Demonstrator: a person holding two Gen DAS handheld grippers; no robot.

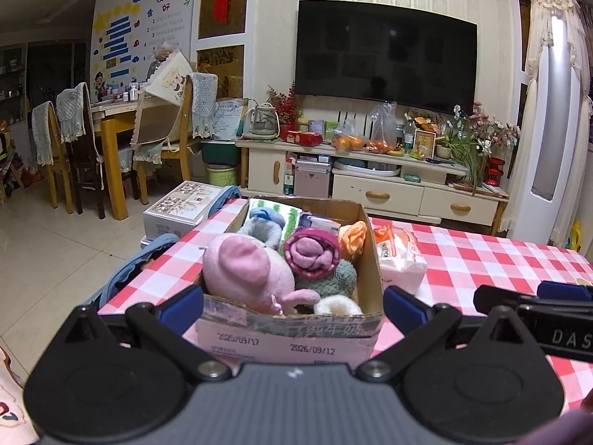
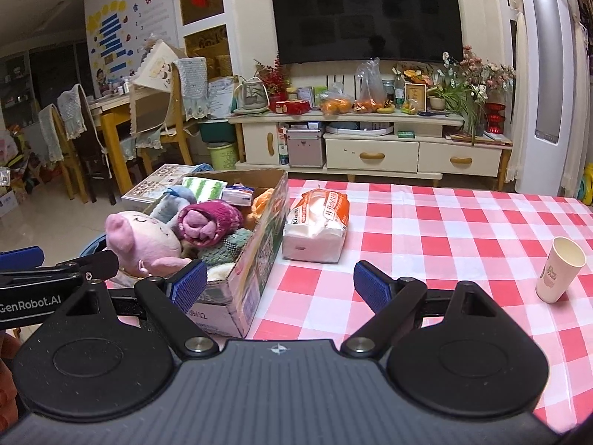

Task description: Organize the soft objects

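Two grippers, jaws wide, empty, cardboard box (image 1: 296, 337) printed 2026/09/12, GenRobot.AI on left gripper (image 2: 22, 302)

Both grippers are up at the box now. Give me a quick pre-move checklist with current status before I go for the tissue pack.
1. Left gripper open, holding nothing: ok.
2. Right gripper open, holding nothing: ok.
3. Tissue pack on the tablecloth right of the cardboard box, nothing on top: ok.
4. Room in the box: not ok, the pink pig and rolled cloths fill it.
5. Paper cup upright, off to the right: ok.
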